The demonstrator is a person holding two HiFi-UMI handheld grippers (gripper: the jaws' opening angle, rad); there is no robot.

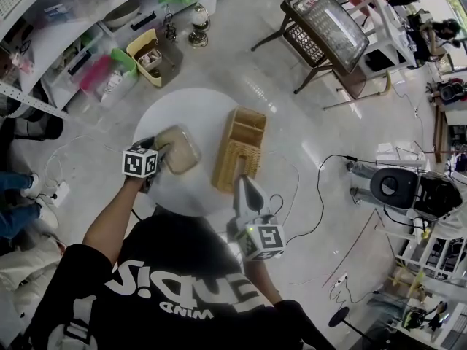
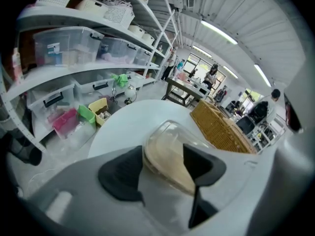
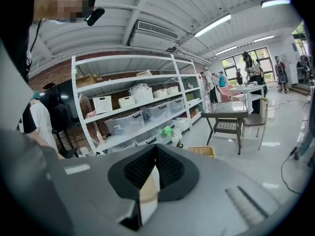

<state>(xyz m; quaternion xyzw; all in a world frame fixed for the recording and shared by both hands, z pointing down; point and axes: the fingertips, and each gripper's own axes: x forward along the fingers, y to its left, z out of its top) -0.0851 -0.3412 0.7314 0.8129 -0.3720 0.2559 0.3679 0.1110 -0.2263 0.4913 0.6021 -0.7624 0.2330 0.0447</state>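
We stand over a round white table (image 1: 191, 108), a gripper in each hand.

Left gripper (image 1: 159, 154): its fingers clamp the near edge of a box (image 1: 178, 149) with a clear lid and beige contents.

Right gripper (image 1: 245, 183): fingers drawn to a point. The basket (image 1: 238, 144) starts right at their tips and runs away from them; contact unclear. It lies just right of the box.

A cable (image 1: 319, 188) loops on the floor right of the right fingers.
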